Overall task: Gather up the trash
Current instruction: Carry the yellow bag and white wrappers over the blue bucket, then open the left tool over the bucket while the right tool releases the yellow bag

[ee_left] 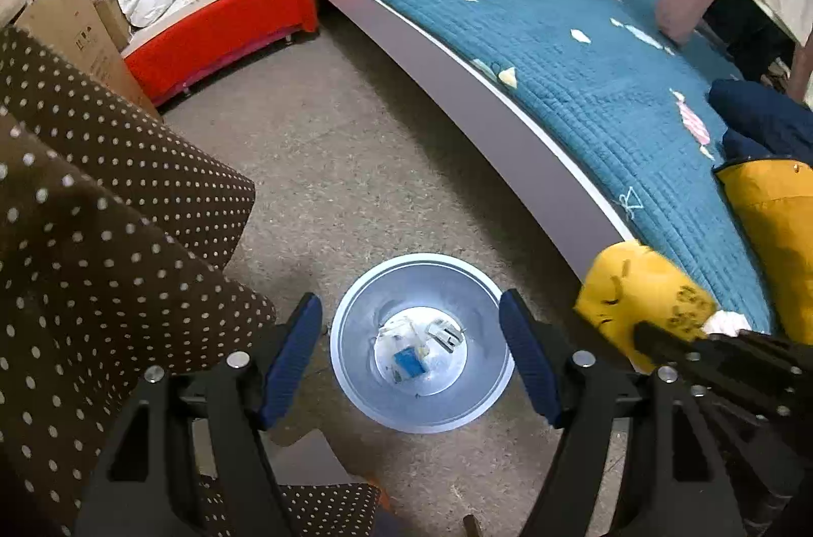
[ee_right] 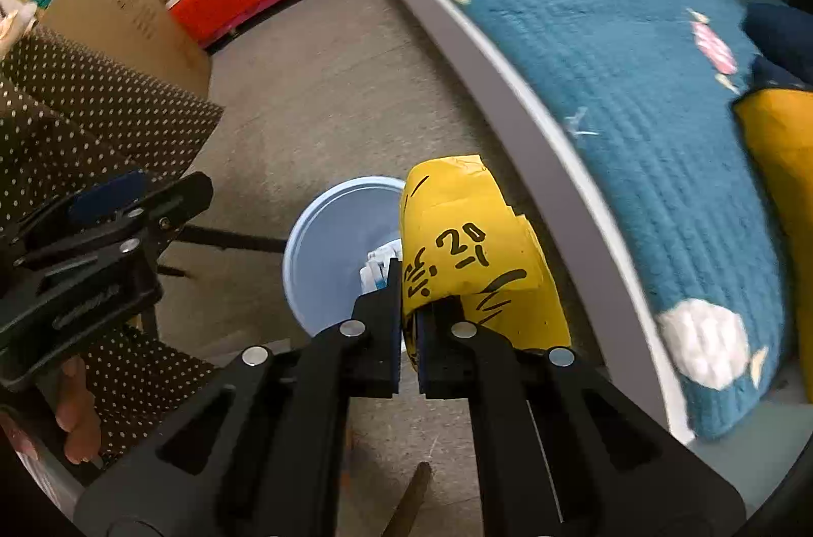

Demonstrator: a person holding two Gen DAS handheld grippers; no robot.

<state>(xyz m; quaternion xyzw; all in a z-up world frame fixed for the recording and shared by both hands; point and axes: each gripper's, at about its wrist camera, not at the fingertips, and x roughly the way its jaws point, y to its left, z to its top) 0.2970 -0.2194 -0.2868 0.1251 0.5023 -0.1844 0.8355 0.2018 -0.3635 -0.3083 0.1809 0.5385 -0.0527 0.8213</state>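
**Yellow paper over the bin, held by the right hand-held gripper.**
The yellow paper [ee_right: 472,252], marked in black, is pinched at its near edge by the right hand-held gripper [ee_right: 409,334]; its long axis runs away from the jaws, and its far end points toward the bed [ee_right: 635,90]. The bin [ee_right: 330,242] lies just left of and below it on the floor. The left hand-held gripper [ee_left: 411,349] is spread and empty, centred above the bin; the right is nearer the paper.

Bin [ee_left: 355,364] mouth open from above, dotted fabric [ee_left: 101,232] crowding left, bed frame [ee_left: 508,115] right
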